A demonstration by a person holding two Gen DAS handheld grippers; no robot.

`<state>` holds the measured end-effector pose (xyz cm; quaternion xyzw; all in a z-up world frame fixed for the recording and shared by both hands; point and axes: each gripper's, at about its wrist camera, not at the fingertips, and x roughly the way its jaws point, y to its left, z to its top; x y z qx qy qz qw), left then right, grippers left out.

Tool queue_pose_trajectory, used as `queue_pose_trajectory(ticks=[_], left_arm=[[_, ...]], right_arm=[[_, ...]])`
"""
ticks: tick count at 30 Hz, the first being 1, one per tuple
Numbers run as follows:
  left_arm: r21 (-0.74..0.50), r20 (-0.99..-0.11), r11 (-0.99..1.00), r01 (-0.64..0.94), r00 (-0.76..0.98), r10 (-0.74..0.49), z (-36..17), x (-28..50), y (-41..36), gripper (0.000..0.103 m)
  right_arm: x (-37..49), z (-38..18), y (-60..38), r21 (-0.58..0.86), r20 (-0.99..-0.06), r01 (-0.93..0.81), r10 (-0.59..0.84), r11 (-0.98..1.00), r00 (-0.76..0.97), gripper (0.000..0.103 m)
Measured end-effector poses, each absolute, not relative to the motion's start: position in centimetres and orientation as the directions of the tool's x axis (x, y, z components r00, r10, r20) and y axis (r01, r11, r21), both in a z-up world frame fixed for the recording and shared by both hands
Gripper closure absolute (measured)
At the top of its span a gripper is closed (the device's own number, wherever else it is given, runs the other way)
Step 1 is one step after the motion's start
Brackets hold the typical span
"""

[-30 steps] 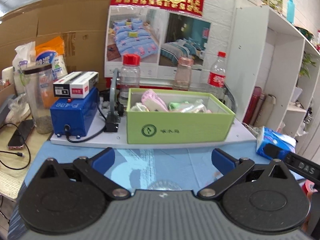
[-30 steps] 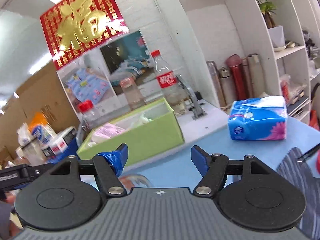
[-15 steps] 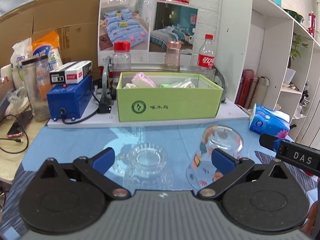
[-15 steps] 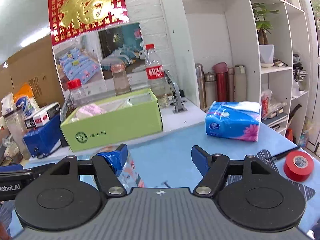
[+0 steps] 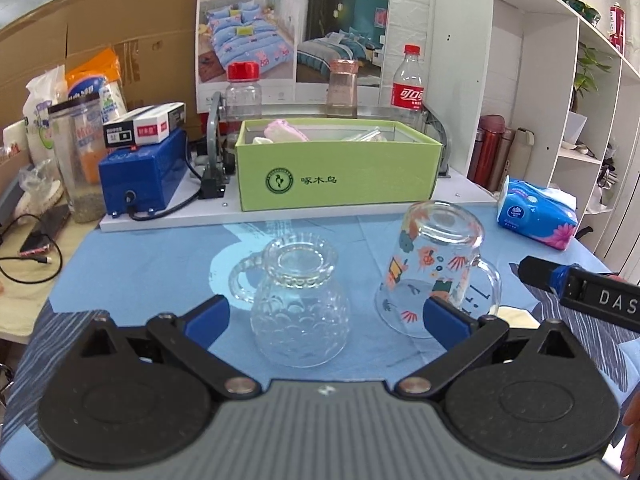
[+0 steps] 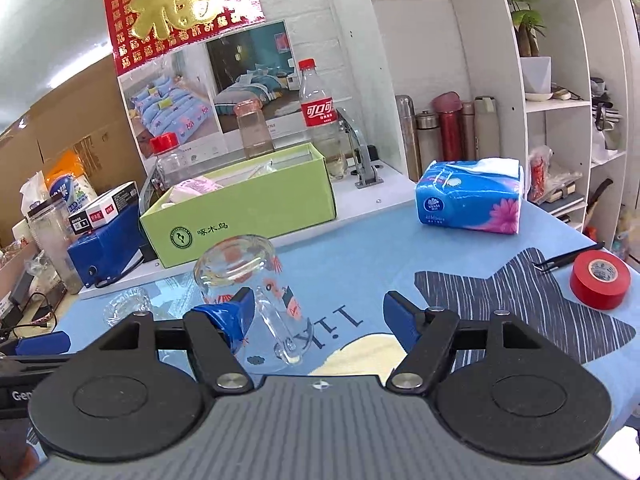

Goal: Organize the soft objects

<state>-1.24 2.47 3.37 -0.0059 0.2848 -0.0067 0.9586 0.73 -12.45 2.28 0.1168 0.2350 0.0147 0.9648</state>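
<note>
A green box (image 5: pixel 336 176) stands on a grey board at the back of the table, holding a pink soft item (image 5: pixel 286 134) and other soft pieces. It also shows in the right wrist view (image 6: pixel 248 216), as does the pink item (image 6: pixel 194 188). A blue tissue pack (image 5: pixel 536 216) lies at the right, also in the right wrist view (image 6: pixel 470 196). My left gripper (image 5: pixel 326 316) is open and empty, low over the blue cloth. My right gripper (image 6: pixel 318 314) is open and empty, to its right.
Two glass mugs stand upside down on the blue cloth: a textured one (image 5: pixel 298 300) and a patterned one (image 5: pixel 436 268) (image 6: pixel 248 280). A blue device (image 5: pixel 140 176), jars and bottles line the back. A red tape roll (image 6: pixel 600 278) and tweezers lie right. White shelves stand right.
Both grippers have pulled back from the green box and lowered; the two upturned mugs have come into view in front of them. Both stay open and empty.
</note>
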Motion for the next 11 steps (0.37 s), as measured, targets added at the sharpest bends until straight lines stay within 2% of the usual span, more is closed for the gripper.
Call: queue_pose_trajectory(ticks=[8, 11], left_arm=[[0.007, -0.522, 1.000, -0.013, 0.853, 0.015, 3.38, -1.70, 2.62, 0.003], [0.021, -0.523, 1.000, -0.018, 0.852, 0.027, 3.35, -1.63, 2.65, 0.000]], right_arm=[[0.70, 2.01, -12.16, 0.227, -0.465, 0.022, 0.089, 0.974, 0.881, 0.045], [0.73, 1.92, -11.92, 0.225, -0.471, 0.013, 0.097, 0.974, 0.877, 0.045]])
